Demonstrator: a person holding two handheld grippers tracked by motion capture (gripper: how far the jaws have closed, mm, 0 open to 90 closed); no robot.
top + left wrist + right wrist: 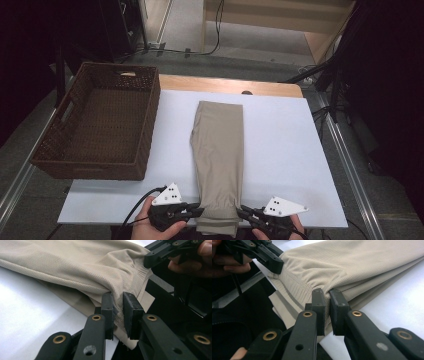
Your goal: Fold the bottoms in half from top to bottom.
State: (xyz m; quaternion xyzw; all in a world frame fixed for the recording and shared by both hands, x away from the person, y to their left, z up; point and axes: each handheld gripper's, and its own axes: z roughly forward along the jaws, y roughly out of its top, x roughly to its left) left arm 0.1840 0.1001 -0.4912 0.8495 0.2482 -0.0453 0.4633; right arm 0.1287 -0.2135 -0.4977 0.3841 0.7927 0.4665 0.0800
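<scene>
A beige folded garment lies lengthwise down the middle of the white table, its near end hanging slightly over the front edge. My left gripper is shut on the garment's near left corner; in the left gripper view its jaws pinch the beige fabric at my left gripper. My right gripper is shut on the near right corner; in the right gripper view the fabric is bunched between the jaws of my right gripper. Each gripper view also shows the other gripper clamped on the opposite corner.
A dark brown wicker basket with nothing in it stands on the left, overhanging the table's left edge. Bare white tabletop lies right of the garment. Cables and floor run beyond the far edge.
</scene>
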